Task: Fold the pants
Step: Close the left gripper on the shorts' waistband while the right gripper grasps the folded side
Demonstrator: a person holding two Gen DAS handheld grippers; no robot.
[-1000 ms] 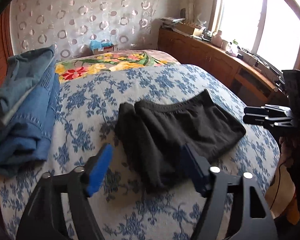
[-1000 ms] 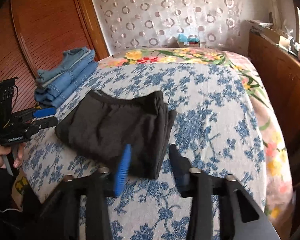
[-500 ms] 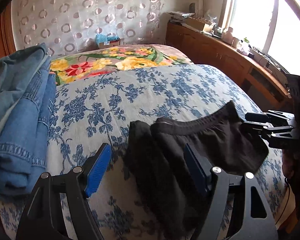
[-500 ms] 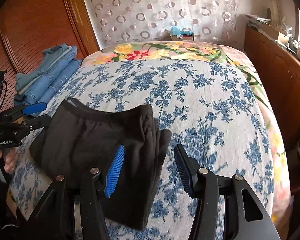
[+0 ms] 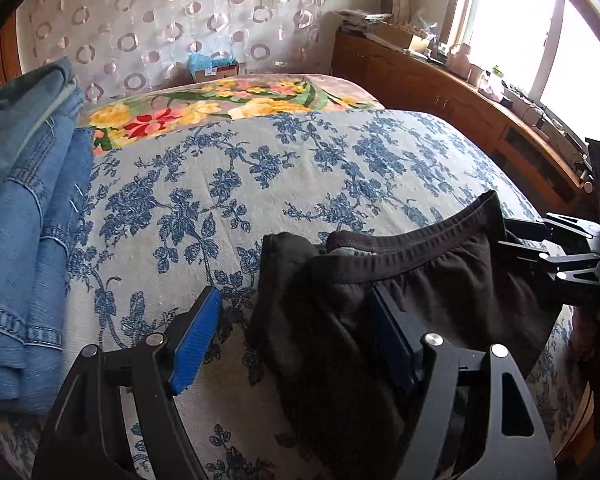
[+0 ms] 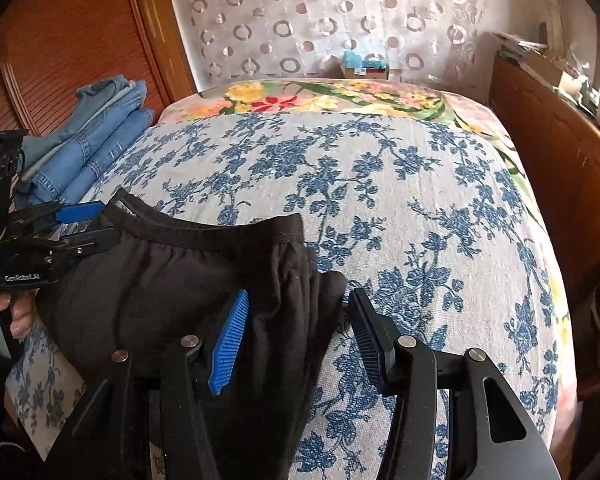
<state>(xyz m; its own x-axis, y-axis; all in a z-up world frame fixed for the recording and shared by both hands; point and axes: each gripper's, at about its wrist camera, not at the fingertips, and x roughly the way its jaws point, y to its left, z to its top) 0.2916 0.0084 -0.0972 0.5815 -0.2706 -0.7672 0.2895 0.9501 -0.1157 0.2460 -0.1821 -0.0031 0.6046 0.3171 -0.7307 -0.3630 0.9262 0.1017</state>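
Folded black fabric pants point(image 5: 400, 304) lie on the blue-flowered bedspread point(image 5: 204, 200). The left gripper point(image 5: 296, 332) and right gripper point(image 6: 296, 336) each straddle an edge of them, jaws spread, pads not pressing.

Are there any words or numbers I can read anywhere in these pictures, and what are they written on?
"GenRobot.AI": white letters on the black body of the left gripper, seen in the right wrist view.
The box by the far wall: any print is too small to read.
No other writing shows.
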